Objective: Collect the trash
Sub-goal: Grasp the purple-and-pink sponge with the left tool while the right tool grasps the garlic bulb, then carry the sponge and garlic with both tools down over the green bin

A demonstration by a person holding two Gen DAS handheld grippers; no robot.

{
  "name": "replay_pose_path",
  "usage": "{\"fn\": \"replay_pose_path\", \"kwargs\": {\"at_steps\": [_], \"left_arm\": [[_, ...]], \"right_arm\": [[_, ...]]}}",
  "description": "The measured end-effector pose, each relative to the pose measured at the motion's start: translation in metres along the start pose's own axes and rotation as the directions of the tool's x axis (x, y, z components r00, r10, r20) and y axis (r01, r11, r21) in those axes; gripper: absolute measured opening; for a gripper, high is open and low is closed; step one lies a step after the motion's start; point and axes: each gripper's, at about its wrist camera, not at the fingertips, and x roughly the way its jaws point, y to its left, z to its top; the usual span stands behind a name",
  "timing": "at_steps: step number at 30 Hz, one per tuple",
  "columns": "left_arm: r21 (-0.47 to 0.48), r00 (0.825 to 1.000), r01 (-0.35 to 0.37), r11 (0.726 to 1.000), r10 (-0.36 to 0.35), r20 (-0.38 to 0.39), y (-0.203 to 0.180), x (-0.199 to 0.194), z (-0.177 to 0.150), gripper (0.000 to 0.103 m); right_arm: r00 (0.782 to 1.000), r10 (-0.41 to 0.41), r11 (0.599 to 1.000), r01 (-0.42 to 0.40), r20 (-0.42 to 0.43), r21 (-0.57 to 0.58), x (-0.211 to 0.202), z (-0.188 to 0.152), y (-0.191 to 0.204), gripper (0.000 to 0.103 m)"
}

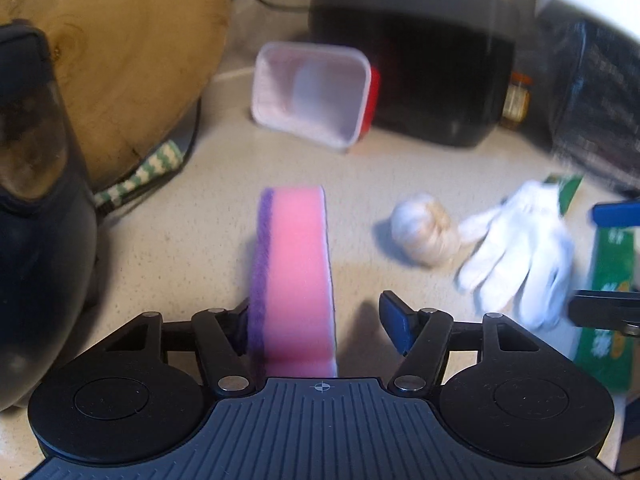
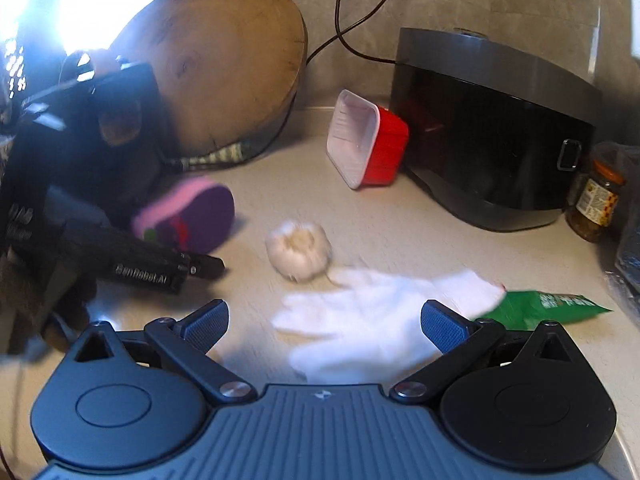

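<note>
Left wrist view: left gripper (image 1: 320, 320) with its jaws spread; a pink-and-purple sponge (image 1: 294, 268) stands on edge between them, against the left finger, clear of the right finger (image 1: 394, 326).
Sponge hold: cannot tell whether it is gripped or only leaning on one finger.
Right wrist view: right gripper (image 2: 326, 326) released, jaws wide, nothing between the pads; it hangs over the glove (image 2: 376, 312).
Counter (image 1: 192, 224): pale, speckled.
Glove: white, flat on the counter, fingers toward the garlic (image 1: 424, 230), which lies just beside them.
Wrapper (image 2: 548, 308): green packet, flat, touching the glove's cuff end.
Tray (image 2: 366, 146): red outside, white inside, tipped on its side, leaning against the black appliance (image 2: 492, 136).
Board (image 2: 224, 64): round wood slab propped at the wall, a striped cloth (image 2: 224, 156) under its lower edge.
Jar (image 2: 598, 204): upright, just beside the appliance.
Focus: both views blurred near the glove.
</note>
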Motion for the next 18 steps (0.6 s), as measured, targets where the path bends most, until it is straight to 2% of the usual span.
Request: {"fn": "replay_pose_path", "kwargs": {"at_steps": [2,4,5,6,11,14,15,18], "left_arm": [[-0.004,0.999,0.012,1.0,-0.012,0.049,0.003,-0.012,0.001,0.068],[0.017,0.996,0.021,1.0,-0.022,0.083,0.003,-0.022,0.002,0.06],[0.029,0.995,0.021,0.999,-0.024,0.098,0.003,-0.026,0.002,0.044],[0.041,0.994,0.017,0.999,-0.021,0.109,0.002,-0.029,0.003,0.039],[0.031,0.995,0.028,0.999,-0.031,0.091,0.009,-0.035,0.0,0.038],[0.008,0.996,0.025,1.0,-0.026,0.091,0.014,-0.04,-0.005,0.037],[-0.001,0.996,0.021,1.0,-0.021,0.092,0.017,-0.043,-0.007,0.037],[-0.006,0.995,0.01,1.0,-0.009,0.1,0.018,-0.051,-0.01,0.037]], "right_arm": [[1.0,0.004,0.999,-0.003,-0.021,0.038,0.013,0.011,-0.002,0.102],[0.999,0.012,0.997,-0.008,-0.05,0.073,0.029,0.022,-0.004,0.101],[0.997,0.021,0.995,-0.014,-0.07,0.096,0.04,0.027,-0.004,0.1],[0.996,0.033,0.992,-0.021,-0.089,0.123,0.049,0.031,-0.005,0.097],[0.985,0.059,0.978,-0.024,-0.164,0.205,0.092,0.045,-0.006,0.088],[0.981,0.037,0.985,-0.003,-0.19,0.174,0.104,0.046,0.001,0.067],[0.979,0.039,0.986,-0.005,-0.2,0.164,0.106,0.046,0.004,0.055],[0.978,0.037,0.988,-0.005,-0.206,0.154,0.102,0.045,0.009,0.054]]}}
